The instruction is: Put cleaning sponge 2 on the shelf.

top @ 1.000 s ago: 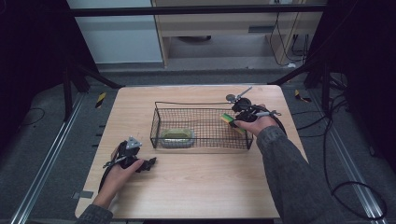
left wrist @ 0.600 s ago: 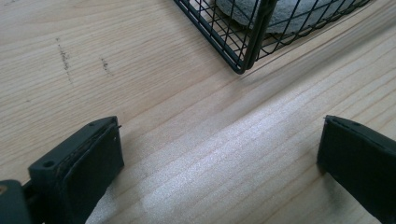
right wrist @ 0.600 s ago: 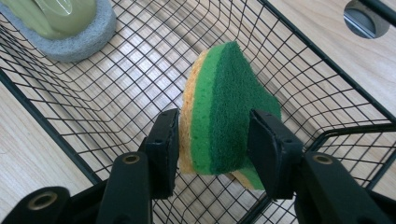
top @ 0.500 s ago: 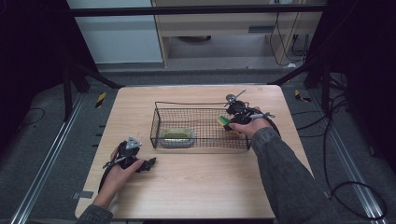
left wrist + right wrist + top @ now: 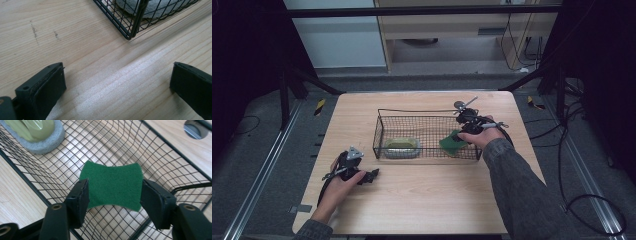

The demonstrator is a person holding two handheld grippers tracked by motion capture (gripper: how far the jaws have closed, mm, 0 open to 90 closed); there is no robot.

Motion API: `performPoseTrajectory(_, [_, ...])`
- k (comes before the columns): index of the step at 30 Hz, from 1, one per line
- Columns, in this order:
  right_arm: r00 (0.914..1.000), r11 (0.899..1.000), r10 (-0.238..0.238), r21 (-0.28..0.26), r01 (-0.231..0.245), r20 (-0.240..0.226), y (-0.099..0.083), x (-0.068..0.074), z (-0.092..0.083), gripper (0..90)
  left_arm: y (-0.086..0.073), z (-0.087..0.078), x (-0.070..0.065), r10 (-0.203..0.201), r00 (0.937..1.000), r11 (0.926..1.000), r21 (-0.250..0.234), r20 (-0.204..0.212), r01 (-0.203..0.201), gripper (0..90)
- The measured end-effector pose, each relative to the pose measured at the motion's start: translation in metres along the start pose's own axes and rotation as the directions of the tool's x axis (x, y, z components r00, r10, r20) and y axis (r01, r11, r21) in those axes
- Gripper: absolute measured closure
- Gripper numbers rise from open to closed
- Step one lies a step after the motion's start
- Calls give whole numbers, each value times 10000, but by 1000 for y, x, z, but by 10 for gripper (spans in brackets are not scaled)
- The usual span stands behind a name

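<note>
A black wire basket (image 5: 427, 111) stands mid-table. At its right end lies a green scouring pad (image 5: 451, 142), spread flat between the jaws of my right gripper (image 5: 460, 135). In the right gripper view the pad (image 5: 112, 183) spans the gap of the gripper (image 5: 113, 195). The jaws have just been opening and flank its edges without squeezing it. A grey sponge with a yellow-green top (image 5: 402, 146) lies in the basket's left half (image 5: 35, 132). My left gripper (image 5: 364, 176) rests on the table before the basket's left corner (image 5: 130, 35), open and empty (image 5: 117, 75).
A small round metal piece (image 5: 459, 105) sits on the wooden table (image 5: 422, 200) just beyond the basket's far right corner, also seen in the right gripper view (image 5: 196, 130). Black frame legs stand at the table's far corners.
The right gripper's jaws have spread apart, and the green pad has gone from bunched at rim height to flat and lower in the basket. The left hand has not moved.
</note>
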State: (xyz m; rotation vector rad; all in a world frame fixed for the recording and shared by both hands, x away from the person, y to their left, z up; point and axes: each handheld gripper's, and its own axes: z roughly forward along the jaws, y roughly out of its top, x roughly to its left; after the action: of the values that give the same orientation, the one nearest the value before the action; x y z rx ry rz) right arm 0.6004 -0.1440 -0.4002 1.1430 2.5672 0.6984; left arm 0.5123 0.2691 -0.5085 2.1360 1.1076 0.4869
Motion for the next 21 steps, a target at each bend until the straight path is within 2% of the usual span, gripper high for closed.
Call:
performPoseTrajectory(4, [9997, 9996, 98, -273, -92, 210, -4, -3, -6, 316, 0, 0, 0, 4, 10000, 10000, -1, 3, -4, 0])
performPoseTrajectory(12, [9959, 9911, 801, -1100, -751, 419, -12, -6, -21, 97, 0, 0, 0, 12, 10000, 10000, -4, 9, -12, 0])
performPoseTrajectory(17, [9925, 9846, 913, -1565, -779, 808, -20, -10, -31, 64, 0, 0, 0, 22, 10000, 10000, 0, 16, -22, 0])
performPoseTrajectory(21, [9867, 9784, 1178, -1833, -960, 1120, -27, -15, -38, 61, 0, 0, 0, 23, 10000, 10000, -1, 16, -23, 0])
